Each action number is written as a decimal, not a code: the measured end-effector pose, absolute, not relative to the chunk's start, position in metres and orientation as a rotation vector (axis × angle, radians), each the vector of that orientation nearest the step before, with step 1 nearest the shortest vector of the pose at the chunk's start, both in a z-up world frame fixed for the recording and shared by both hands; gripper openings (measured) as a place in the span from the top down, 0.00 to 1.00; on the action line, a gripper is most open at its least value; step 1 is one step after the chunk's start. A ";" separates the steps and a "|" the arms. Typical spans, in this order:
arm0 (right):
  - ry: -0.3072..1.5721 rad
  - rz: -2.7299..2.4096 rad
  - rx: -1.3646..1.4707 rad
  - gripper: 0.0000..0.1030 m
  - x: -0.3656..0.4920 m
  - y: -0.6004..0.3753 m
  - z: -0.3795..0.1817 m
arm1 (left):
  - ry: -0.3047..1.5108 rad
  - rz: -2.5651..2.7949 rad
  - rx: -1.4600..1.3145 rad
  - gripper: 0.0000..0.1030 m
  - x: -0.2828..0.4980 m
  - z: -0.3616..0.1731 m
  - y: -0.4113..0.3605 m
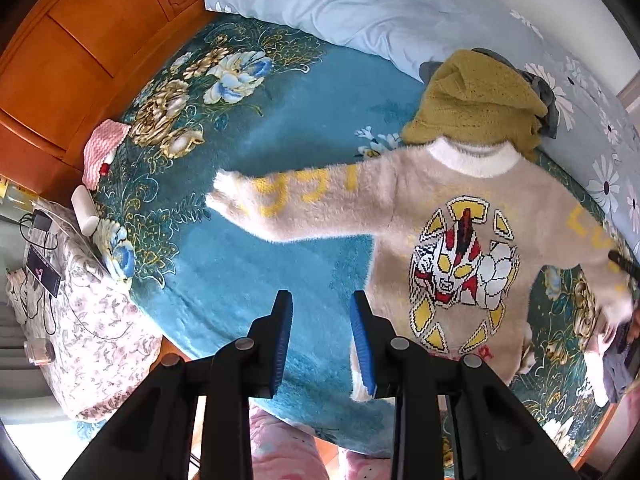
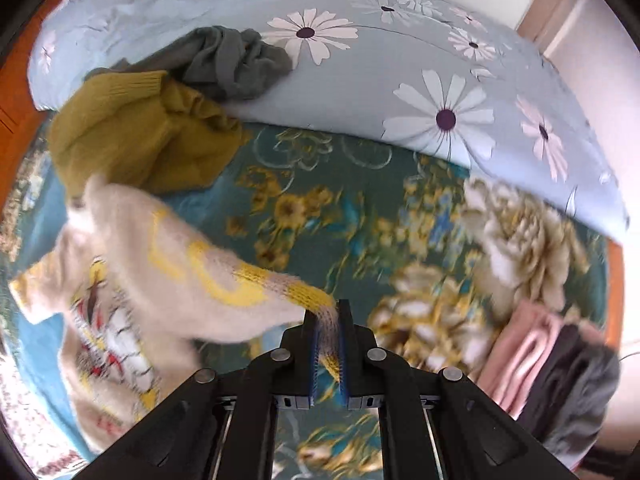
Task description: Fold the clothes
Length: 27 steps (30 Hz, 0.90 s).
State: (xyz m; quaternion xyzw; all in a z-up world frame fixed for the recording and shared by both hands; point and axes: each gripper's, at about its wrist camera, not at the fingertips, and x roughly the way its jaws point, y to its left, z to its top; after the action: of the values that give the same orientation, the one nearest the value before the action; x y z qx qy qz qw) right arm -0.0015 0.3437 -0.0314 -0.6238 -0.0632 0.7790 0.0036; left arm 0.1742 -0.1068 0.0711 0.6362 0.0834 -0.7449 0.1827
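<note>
A fuzzy beige sweater with a red, white and yellow mask print lies face up on the teal floral blanket, left sleeve stretched out. My left gripper is open and empty, hovering by the sweater's lower left hem. My right gripper is shut on the cuff of the sweater's other sleeve and holds it lifted off the blanket. The right gripper's tip shows at the far right of the left wrist view.
A mustard knit garment and a grey garment lie bunched behind the sweater's collar against a light blue daisy duvet. A stack of folded pink and dark clothes sits at the right. A wooden headboard and a bedside stand are at left.
</note>
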 end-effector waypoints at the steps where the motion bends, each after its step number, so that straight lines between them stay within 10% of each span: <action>1: -0.209 2.413 -1.968 0.92 -0.007 0.344 -0.038 | 0.235 -2.098 1.796 0.71 0.173 0.071 -0.107; 9: 0.086 2.305 -2.059 0.84 0.006 0.374 -0.075 | 0.228 -2.075 1.821 0.70 0.167 0.062 -0.106; 18: 0.401 2.551 -1.756 0.54 0.070 0.393 -0.005 | 0.201 -2.089 1.875 0.69 0.152 0.046 -0.084; 27: 0.691 2.140 -2.404 0.51 0.152 0.310 -0.153 | 0.153 -2.097 1.898 0.69 0.150 0.047 -0.077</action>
State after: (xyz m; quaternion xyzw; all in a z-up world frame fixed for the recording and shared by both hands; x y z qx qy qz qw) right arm 0.1516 0.3097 -0.1530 -0.7281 0.2094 0.6484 -0.0751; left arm 0.1504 -0.0772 0.0473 0.6621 0.0532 -0.7315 0.1538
